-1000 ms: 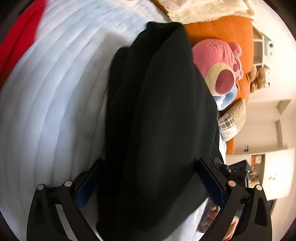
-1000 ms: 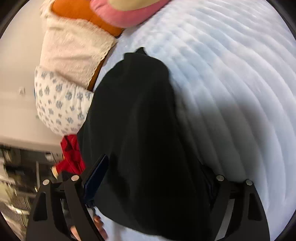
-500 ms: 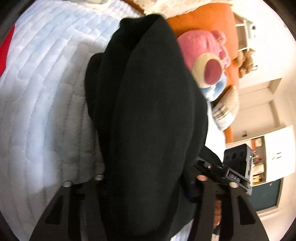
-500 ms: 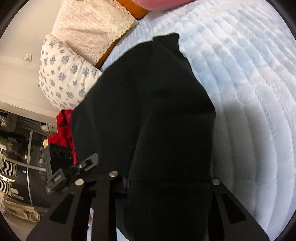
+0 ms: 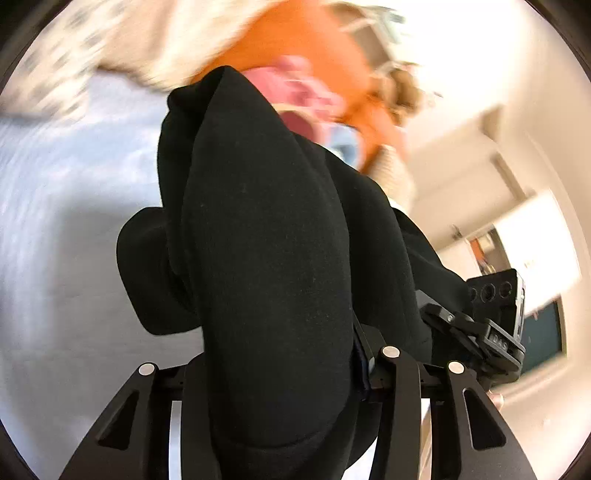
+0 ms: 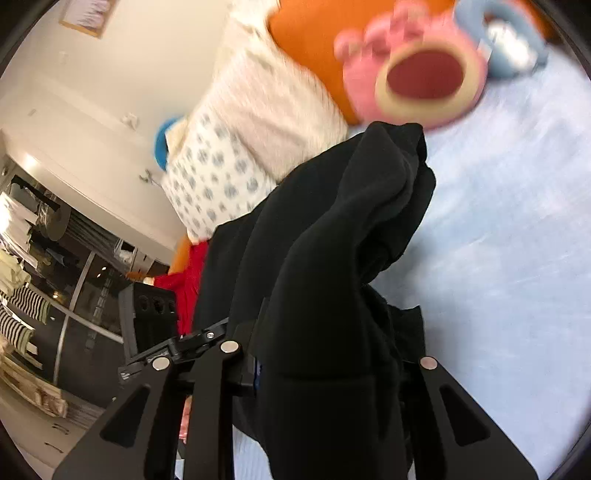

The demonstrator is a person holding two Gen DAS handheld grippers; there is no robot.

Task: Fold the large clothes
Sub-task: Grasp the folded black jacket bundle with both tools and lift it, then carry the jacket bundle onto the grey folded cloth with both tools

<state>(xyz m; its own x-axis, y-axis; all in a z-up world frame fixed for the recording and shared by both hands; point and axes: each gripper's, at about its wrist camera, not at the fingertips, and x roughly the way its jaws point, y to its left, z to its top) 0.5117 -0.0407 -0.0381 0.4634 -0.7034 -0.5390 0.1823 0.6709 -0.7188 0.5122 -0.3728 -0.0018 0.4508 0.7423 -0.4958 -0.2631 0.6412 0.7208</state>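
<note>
A large black garment hangs in thick folds in front of both cameras, lifted above the pale blue quilted bed. My left gripper has a bunched fold between its jaws, which are closing, and the pads press into the cloth. In the right wrist view the same black garment drapes over my right gripper, which is shut on another thick fold. The cloth hides most of the fingertips on both grippers. Both views are blurred by motion.
At the head of the bed lie a pink plush toy, an orange cushion, a cream pillow and a flower-print pillow. A red garment lies at the bed's left edge. Shelves with clothes stand beyond.
Both grippers went from wide open around the black garment to closed on it. Both rose and rolled, lifting the garment off the bed, so pillows and room walls came into view.
</note>
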